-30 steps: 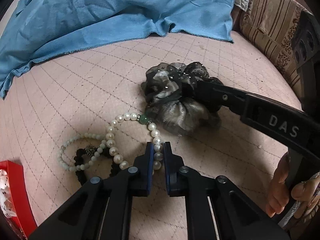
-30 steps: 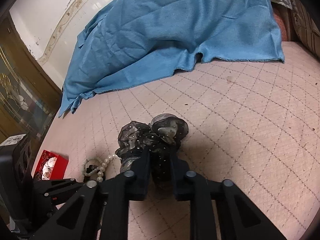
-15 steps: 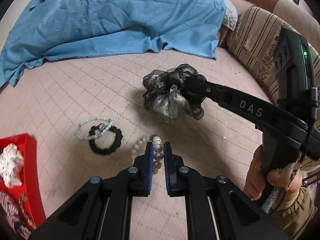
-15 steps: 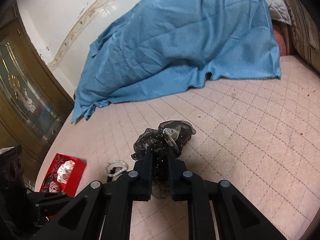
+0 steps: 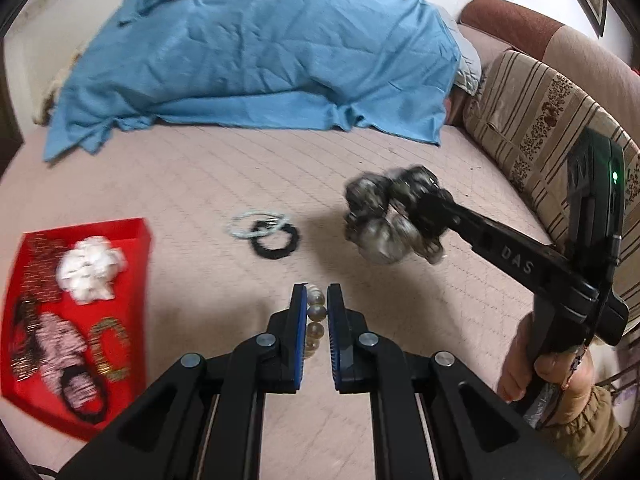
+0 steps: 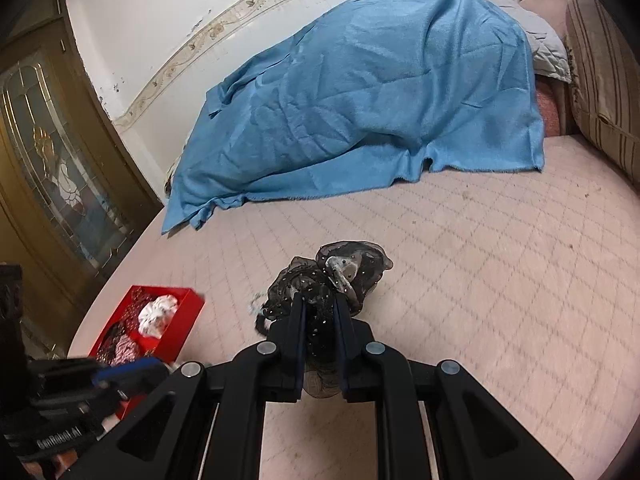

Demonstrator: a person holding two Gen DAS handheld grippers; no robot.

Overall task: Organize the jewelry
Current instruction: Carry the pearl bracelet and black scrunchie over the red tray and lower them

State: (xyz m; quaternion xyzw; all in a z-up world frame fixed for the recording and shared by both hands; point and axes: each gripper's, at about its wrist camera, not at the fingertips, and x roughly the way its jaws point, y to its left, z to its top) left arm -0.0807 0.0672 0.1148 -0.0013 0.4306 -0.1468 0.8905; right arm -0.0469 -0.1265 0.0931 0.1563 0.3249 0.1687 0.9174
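The left gripper (image 5: 317, 300) clamps a pearl strand (image 5: 314, 314), the right gripper (image 6: 319, 308) a dark scrunchie (image 6: 334, 270), both right of the red box (image 5: 132, 236); two bracelets (image 5: 266, 232) lie between.

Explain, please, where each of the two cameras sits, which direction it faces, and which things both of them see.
Left wrist: sits on the left gripper, facing down across the pink quilted bed; its fingers pinch a white pearl strand; the right gripper and holding hand show.
Right wrist: sits on the right gripper, facing the blue blanket; its fingers clamp a black gauzy scrunchie; the left gripper shows lower left.
Shared: bed, blanket, scrunchie, red jewelry tray.
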